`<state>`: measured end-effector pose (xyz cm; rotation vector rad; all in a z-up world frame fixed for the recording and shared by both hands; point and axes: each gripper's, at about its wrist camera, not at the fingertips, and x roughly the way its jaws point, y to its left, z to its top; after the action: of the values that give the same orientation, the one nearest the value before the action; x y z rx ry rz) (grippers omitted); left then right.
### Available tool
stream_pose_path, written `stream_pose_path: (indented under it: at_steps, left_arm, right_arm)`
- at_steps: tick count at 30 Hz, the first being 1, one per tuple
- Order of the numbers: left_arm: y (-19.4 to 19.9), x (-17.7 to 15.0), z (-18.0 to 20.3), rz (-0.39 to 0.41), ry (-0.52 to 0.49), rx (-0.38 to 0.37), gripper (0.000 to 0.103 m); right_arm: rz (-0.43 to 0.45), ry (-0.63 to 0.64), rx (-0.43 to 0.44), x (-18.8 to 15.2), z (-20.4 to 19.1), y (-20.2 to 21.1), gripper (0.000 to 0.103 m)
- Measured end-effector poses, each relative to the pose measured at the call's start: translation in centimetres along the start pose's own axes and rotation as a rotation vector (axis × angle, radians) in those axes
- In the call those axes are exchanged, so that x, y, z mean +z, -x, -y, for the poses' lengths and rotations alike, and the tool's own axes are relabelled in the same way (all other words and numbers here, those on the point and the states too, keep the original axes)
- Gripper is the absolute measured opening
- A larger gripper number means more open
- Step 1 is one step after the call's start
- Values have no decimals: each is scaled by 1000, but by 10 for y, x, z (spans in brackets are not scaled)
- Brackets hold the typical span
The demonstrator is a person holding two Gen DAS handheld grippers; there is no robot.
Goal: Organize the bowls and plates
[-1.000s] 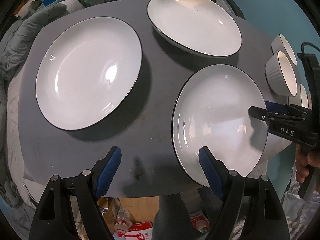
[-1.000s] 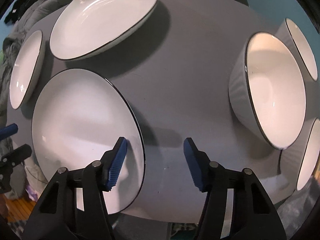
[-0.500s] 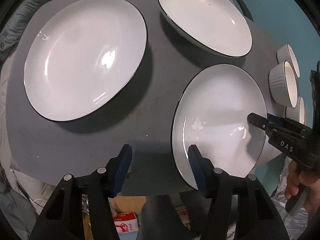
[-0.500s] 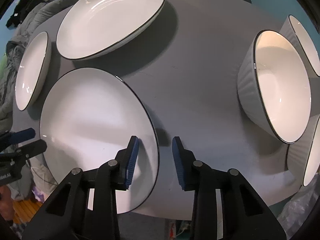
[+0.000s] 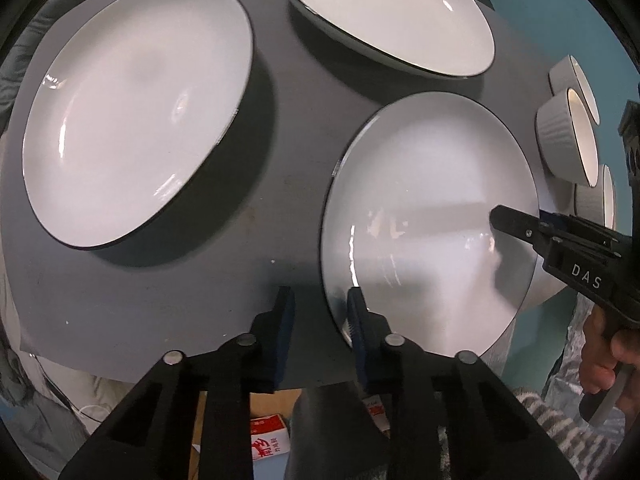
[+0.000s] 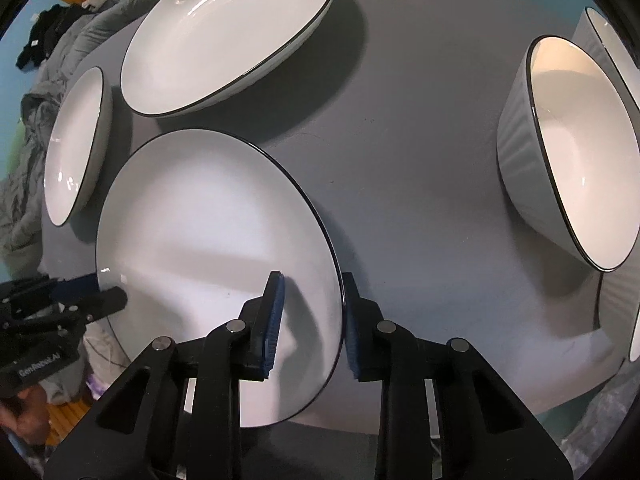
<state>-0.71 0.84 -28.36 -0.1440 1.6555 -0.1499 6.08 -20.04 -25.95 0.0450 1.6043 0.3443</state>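
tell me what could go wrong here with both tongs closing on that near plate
1. The near plate overhangs the table edge, and both tongs are closing on opposite sides of its thin rim; uneven timing could tip it off.
2. The right tongs straddle only the rim's edge, so the glossy plate may slip when lifted.
3. The left tongs grip similarly near the edge; a tilt could knock the plate against the neighbouring plate.
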Motion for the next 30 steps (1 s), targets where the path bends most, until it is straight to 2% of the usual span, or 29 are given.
stream_pose_path:
  at_steps: [5,7,11,15,19,21,23,30]
  left_arm:
    - [-2,7,5,-6,2,6,23]
    - [-1,13,6,-13,16,-10,22]
    - [-2,21,4,-40,31,-61,15]
    - [-2,25,7,-45,19,-67,13]
    - [0,20,0,-52,44,-77,13]
    - [-3,20,-4,-56,55,-85,13]
    - [-3,20,-4,-61,51,-83,12]
    - [-3,14,-6,-66,50,-83,12]
  right_arm:
    - [-15,21,7,2,9,-1,26]
    - [-30,6,21,10,17,2,26]
    - [-46,7,31,16,7,-6,25]
    - [-61,21,33,29,22,-16,25]
    - [-88,26,43,50,16,-19,24]
    - [-96,21,52,45,14,-32,23]
    - [-102,17,62,55,5,-40,22]
    - [-120,36,75,75,13,-37,20]
